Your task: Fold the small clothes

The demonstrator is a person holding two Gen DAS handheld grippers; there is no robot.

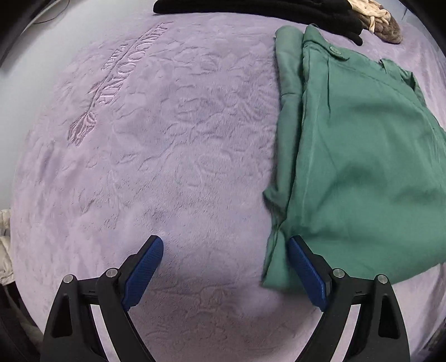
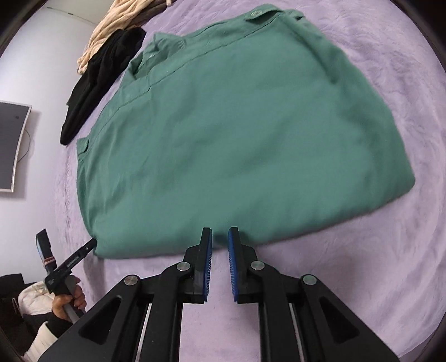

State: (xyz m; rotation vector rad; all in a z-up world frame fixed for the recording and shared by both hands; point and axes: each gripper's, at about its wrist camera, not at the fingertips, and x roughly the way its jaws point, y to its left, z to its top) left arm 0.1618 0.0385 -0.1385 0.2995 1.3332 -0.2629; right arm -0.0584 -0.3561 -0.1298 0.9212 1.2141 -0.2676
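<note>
A green folded garment point(image 1: 362, 167) with a buttoned waistband lies flat on the purple blanket point(image 1: 167, 139). My left gripper point(image 1: 225, 242) is wide open over the blanket. Its right finger sits at the garment's near left corner, and nothing is between the pads. In the right wrist view the green garment point(image 2: 237, 139) fills the middle. My right gripper point(image 2: 220, 232) hovers at its near edge, its blue pads a narrow gap apart with only blanket showing between them. A hand point(image 2: 69, 300) holds the left gripper point(image 2: 67, 242) at the garment's left corner.
A black garment point(image 1: 264, 8) and a cream knit piece point(image 1: 373, 14) lie at the blanket's far edge, beyond the green garment. A screen point(image 2: 11, 144) hangs on the wall at left. Pale clothing point(image 1: 4, 250) sits off the blanket's left edge.
</note>
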